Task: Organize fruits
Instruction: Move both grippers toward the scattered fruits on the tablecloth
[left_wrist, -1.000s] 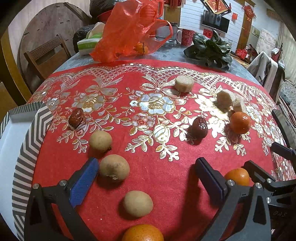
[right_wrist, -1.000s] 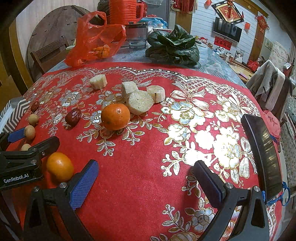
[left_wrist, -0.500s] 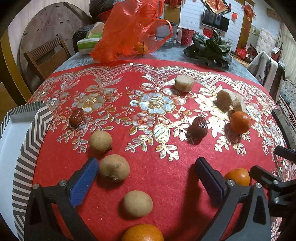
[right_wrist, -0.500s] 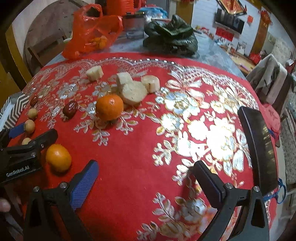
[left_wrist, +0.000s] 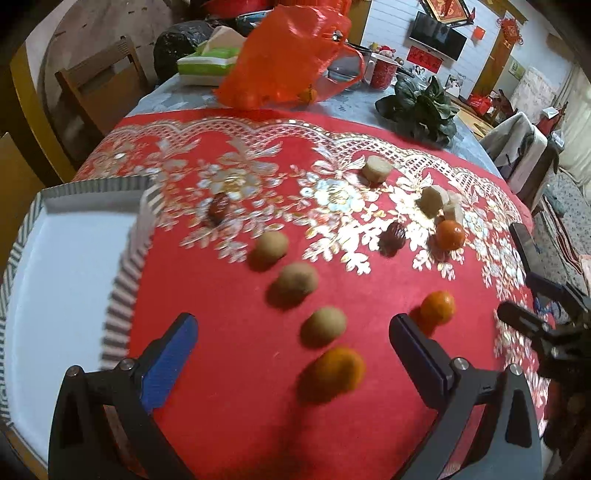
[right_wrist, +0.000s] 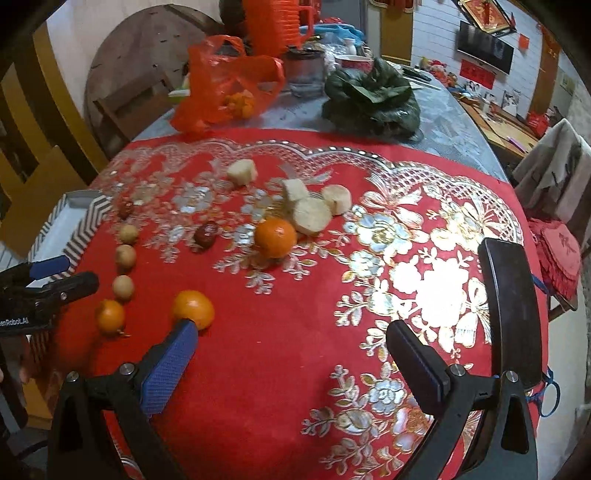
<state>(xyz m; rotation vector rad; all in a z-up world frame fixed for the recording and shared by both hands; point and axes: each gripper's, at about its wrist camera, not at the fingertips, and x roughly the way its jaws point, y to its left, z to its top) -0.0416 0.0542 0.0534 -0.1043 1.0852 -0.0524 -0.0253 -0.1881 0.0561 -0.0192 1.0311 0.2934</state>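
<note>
Left wrist view
Left gripper (left_wrist: 293, 343): our jaws stand wide apart, holding nothing.
Nearest tangerine (left_wrist: 338, 371): between our fingers, a little right of centre; blurred. We judge it light, with soft, springy skin; take it across the widest part, gently.
Longans (left_wrist: 324, 325): three brown rounds in a line ahead, running up-left. Probably light with brittle shells; squeeze lightly.
Second tangerine (left_wrist: 437, 307): just beyond our right finger tip.
Jujubes (left_wrist: 394, 233): two dark fruits far ahead; firm, smooth, may slip.
Tray (left_wrist: 129, 258): chevron-edged, left of the claw, apparently empty.

Right wrist view
Right gripper (right_wrist: 290, 349): spread wide, holding nothing, over bare red cloth (right_wrist: 280, 332).
Tangerine (right_wrist: 192, 308): at our left finger tip; contact unclear.
Cut pale chunks (right_wrist: 310, 216): well ahead; firm-looking.
Phone (right_wrist: 511, 314): right of the claw.
</note>
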